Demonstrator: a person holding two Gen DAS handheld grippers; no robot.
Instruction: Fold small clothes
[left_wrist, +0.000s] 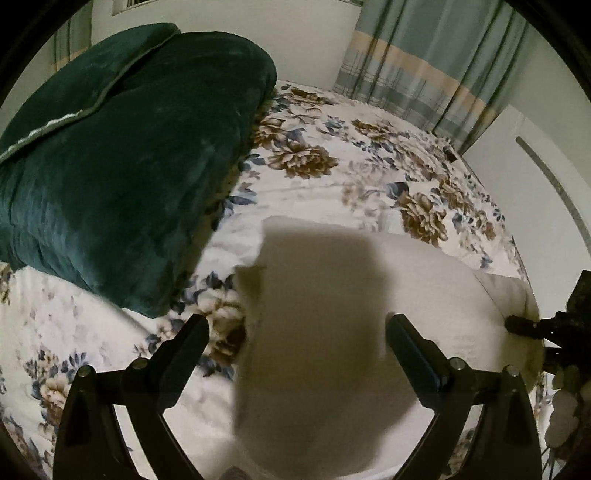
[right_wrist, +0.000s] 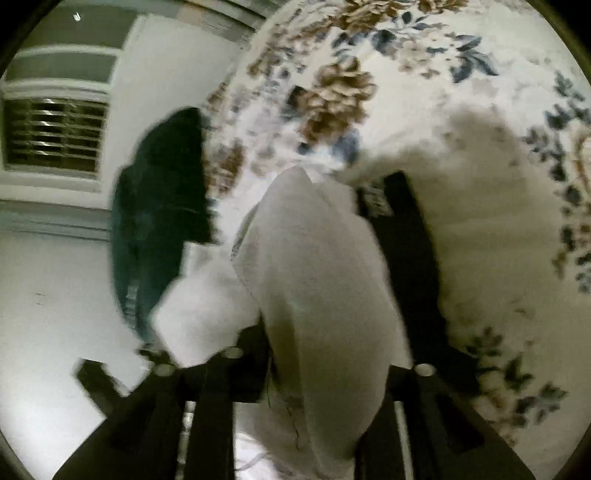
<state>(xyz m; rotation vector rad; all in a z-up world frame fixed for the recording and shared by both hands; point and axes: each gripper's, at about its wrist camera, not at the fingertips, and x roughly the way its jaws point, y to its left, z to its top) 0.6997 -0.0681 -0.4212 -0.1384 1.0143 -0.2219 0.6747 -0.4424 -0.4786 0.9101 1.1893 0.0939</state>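
Left wrist view: your left claw (left_wrist: 297, 332) hangs wide open over the white garment (left_wrist: 325, 332) on the floral bed (left_wrist: 314, 184), gripping nothing. The right claw (left_wrist: 524, 325) shows at the far right edge, at the cloth's corner. Right wrist view, blurry: right claw (right_wrist: 314, 258) has a fold of the white garment (right_wrist: 317, 295) bunched between its fingers, lifted off the bed; looks clamped on it, one finger hidden under cloth. Carry that edge across evenly, keep it low so it doesn't flop. Use the left claw to pin the near side flat. Steer clear of the green blanket (left_wrist: 122, 147) beside it.
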